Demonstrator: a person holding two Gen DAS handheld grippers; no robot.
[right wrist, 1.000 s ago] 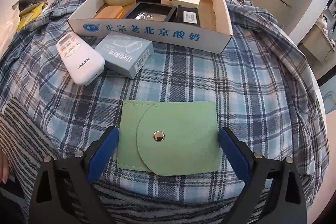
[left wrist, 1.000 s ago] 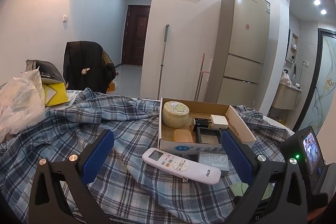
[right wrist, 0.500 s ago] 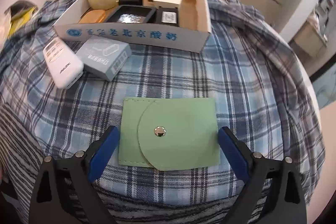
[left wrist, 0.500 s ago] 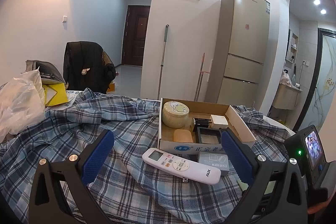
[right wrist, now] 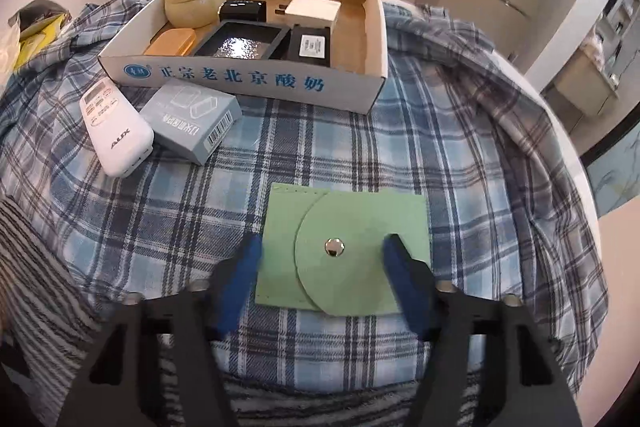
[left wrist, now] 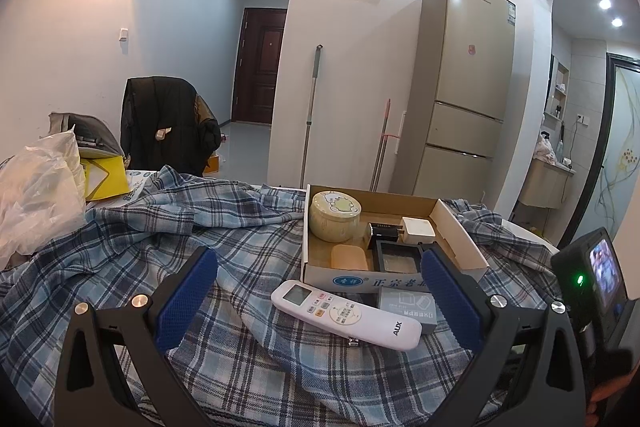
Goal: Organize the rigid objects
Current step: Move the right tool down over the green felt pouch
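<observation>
A cardboard tray on the plaid cloth holds a round cream tin, an orange case, a black frame, black boxes and a white adapter. In front lie a white remote and a grey box. A green snap pouch lies flat nearer me. My right gripper is partly closed, its blue fingers over the pouch's two sides. My left gripper is open and empty above the remote.
The plaid cloth covers a round table that drops off at the right. A plastic bag and a yellow box sit at the far left. A chair with a black jacket stands behind. A fridge is at the back.
My right gripper's fingers have closed inward from wide open and now overlap the green pouch's edges; the view tilted slightly. The left gripper has hardly moved.
</observation>
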